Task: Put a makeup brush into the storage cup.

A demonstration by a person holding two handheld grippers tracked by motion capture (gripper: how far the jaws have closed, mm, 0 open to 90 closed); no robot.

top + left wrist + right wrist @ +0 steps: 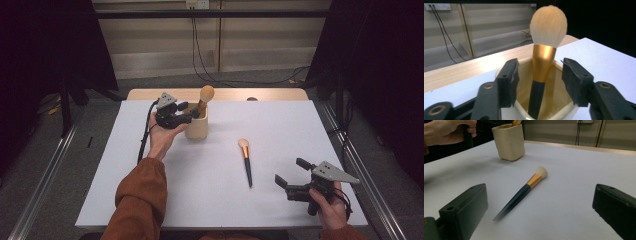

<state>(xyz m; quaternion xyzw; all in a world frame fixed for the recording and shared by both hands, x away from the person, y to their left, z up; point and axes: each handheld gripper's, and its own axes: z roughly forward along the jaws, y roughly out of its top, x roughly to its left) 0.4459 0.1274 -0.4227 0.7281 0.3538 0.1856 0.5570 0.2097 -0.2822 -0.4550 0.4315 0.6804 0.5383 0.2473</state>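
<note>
The right gripper (289, 181), fingers spread and empty, hovers low at the desk's (280, 127) near right. The loose brush (245, 161) lies just left and ahead, bristles pointing away. Farther off, the left gripper (192, 114), fingers released, flanks another brush (544, 60) upright in the cup (198, 131).

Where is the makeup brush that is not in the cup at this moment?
In the high view, the loose makeup brush lies flat on the white table, right of the cream cup, its bristles pointing away from the person, ahead and left of the right gripper.
</note>
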